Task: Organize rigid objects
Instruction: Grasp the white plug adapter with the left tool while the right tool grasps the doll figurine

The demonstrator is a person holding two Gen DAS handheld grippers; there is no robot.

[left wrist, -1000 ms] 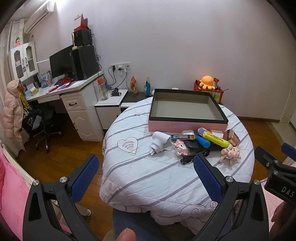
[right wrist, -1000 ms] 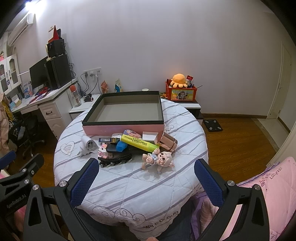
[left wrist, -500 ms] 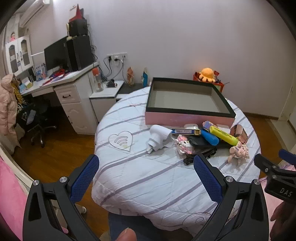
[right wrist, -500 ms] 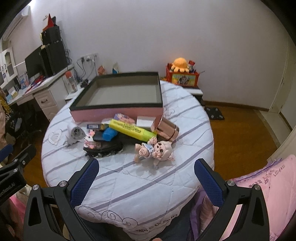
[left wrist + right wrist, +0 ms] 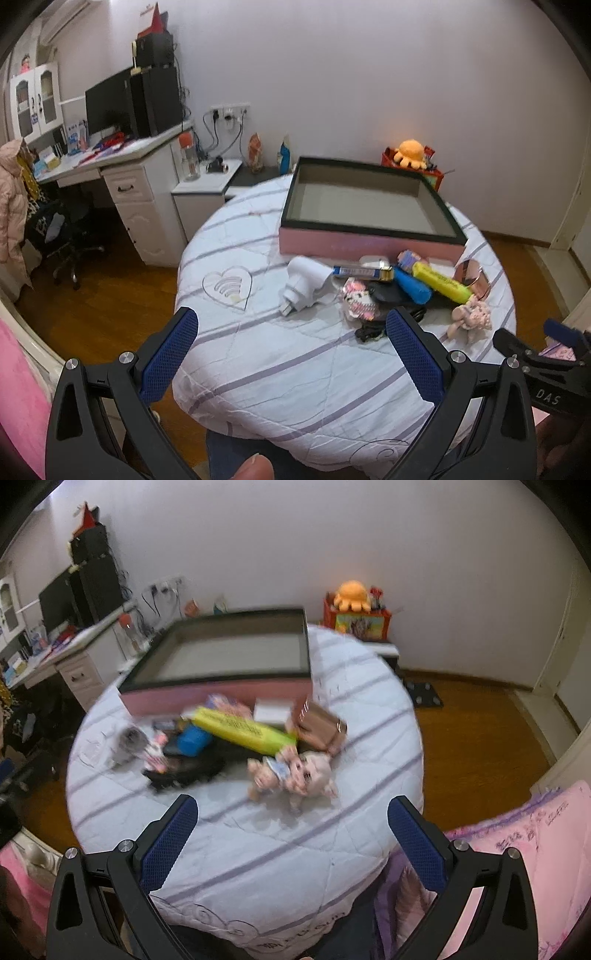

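My left gripper [image 5: 291,354] hangs over the near edge of the round table [image 5: 295,362], its blue pads spread wide with nothing between them; my right gripper [image 5: 291,834] is just as far apart and just as bare. The things to sort lie in a heap against the near wall of the pink box [image 5: 369,218], which stands open at the far side of the table. From the left view I can read the heap sharply — a white plug [image 5: 304,280] at its left end, a blue tube [image 5: 412,286], a yellow highlighter [image 5: 441,282], a rose-gold cylinder [image 5: 472,278] and a small pig figure [image 5: 471,315] at the right. The right view is smeared with blur, but it shows the pig figure [image 5: 295,771] nearest to me and a white box [image 5: 273,710] behind the highlighter [image 5: 243,729], which the left view hardly gives. Only the left view catches the desk [image 5: 122,162] and monitor clearly — and my other gripper [image 5: 535,358] at its right edge.
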